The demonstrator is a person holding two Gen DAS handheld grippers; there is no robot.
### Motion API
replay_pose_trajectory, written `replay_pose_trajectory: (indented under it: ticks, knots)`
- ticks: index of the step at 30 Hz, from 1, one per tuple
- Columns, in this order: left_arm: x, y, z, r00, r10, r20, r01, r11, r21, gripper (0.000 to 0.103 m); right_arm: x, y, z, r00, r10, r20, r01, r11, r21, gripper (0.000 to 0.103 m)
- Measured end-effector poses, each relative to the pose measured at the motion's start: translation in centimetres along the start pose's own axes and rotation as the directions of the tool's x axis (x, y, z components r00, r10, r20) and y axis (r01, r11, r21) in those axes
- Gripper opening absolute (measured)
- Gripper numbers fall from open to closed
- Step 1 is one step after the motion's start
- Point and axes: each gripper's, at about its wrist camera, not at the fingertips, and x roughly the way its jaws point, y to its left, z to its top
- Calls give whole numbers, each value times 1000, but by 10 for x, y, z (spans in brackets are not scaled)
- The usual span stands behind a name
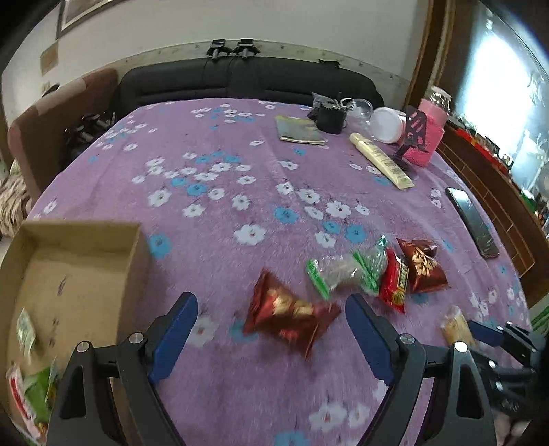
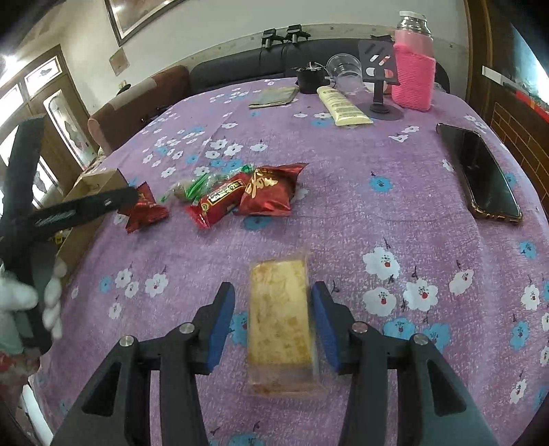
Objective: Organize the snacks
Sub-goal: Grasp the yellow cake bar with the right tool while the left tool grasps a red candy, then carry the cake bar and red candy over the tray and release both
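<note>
Both grippers point(image 1: 271, 329) point(image 2: 273, 320) — black frames, blue pads, silver screws; possibly a white glove point(image 2: 51, 302).

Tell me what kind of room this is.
Probably a home living or dining room: a table under a purple floral cloth, a dark sofa behind it, and a framed picture on the wall.
</note>
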Motion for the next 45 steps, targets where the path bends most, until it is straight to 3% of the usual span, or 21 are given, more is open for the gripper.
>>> replay_pose_trajectory:
  ticks: [8,9,10,12,13,14,18,24,31,38,42,45]
  knots:
    - [30,-14,-5,998,-28,-49,30,999,32,90,0,8,-3,999,-41,-11,40,998,-42,45]
    - [29,-17,-7,999,-14,-37,16,999,52,83,0,9,-3,999,-44,-13,44,998,-46,45]
    - [27,-20,-8,999,-11,-36,13,997,72,63,0,10,-3,999,-49,-14,49,997,-51,45]
    - [23,-25,-9,999,-9,-47,14,995,98,42,-1,11,-4,997,-71,-15,70,996,-59,39]
    - [22,-25,-9,998,-26,-59,31,995,92,40,-1,11,-4,996,-87,-13,86,995,-59,32]
    - [20,-25,-10,998,-30,-61,35,995,90,38,-1,10,-4,996,-87,-13,86,995,-50,32]
    - [7,-24,-16,998,-51,-40,55,995,83,38,-4,0,-4,999,-41,-10,41,999,15,32]
    - [-30,-15,-26,995,-101,12,101,994,38,38,-11,-9,-1,996,88,35,-91,992,86,32]
    - [-102,10,-44,987,-120,107,125,991,-40,38,-17,-5,-2,990,123,69,-129,988,87,32]
    - [-187,64,-78,971,-7,237,41,990,-135,38,-15,1,-5,983,158,92,-167,981,99,32]
    - [-223,100,-100,950,93,297,-38,982,-186,38,-24,15,-2,987,123,106,-132,988,83,32]
    - [-243,126,-113,937,131,323,-52,969,-242,38,-29,34,4,982,160,96,-168,982,85,32]
